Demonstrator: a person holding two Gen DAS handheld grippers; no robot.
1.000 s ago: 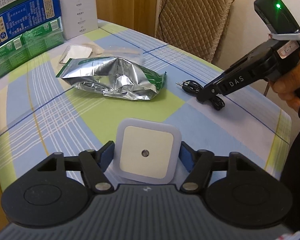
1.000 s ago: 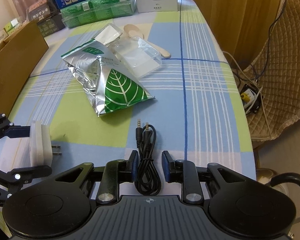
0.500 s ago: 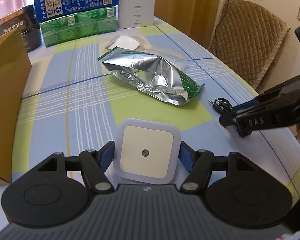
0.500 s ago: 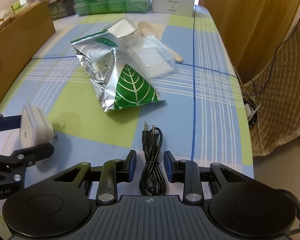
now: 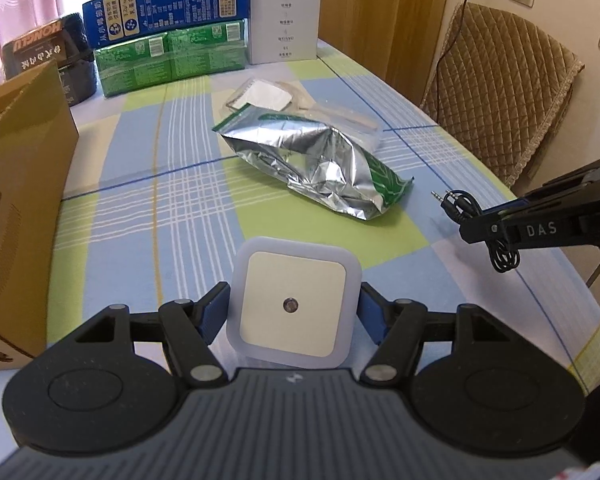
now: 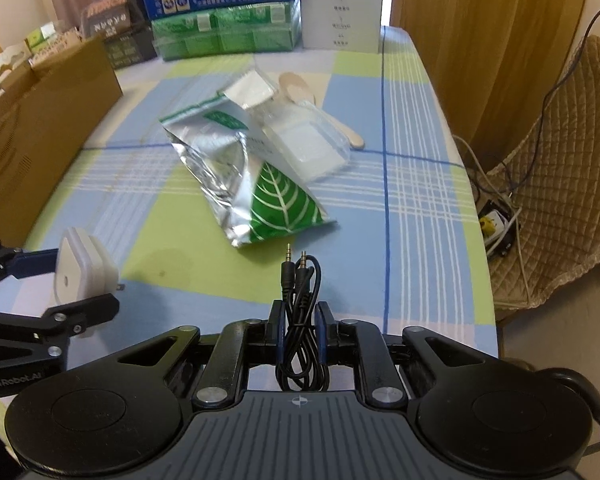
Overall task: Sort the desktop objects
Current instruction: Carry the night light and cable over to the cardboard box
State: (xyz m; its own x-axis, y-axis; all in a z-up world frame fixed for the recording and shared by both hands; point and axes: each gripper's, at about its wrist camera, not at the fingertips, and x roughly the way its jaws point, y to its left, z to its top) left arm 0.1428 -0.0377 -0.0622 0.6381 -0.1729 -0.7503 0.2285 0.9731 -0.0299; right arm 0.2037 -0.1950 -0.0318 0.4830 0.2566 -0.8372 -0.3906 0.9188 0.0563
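My left gripper (image 5: 294, 300) is shut on a white square night-light plug (image 5: 296, 276), held just above the checked tablecloth; its prongs show in the right wrist view (image 6: 80, 264). My right gripper (image 6: 300, 324) is shut on a coiled black audio cable (image 6: 300, 280), whose two jack plugs stick out forward above the cloth. In the left wrist view that cable (image 5: 460, 204) hangs from the right gripper (image 5: 484, 228) at the table's right side. A silver foil bag with a green leaf (image 6: 252, 192) lies in the middle, between and beyond both grippers.
An open cardboard box (image 5: 16, 184) stands along the left edge. A clear plastic bag (image 6: 308, 144) and a wooden spoon (image 6: 300, 84) lie behind the foil bag. Stacked blue, green and white cartons (image 5: 168, 20) line the far end. A quilted chair (image 5: 508, 92) stands off the right edge.
The right jaws closed on the cable and raised it slightly off the cloth. The left gripper rolled and swung leftward, keeping the night light, so the cardboard box came into its view.
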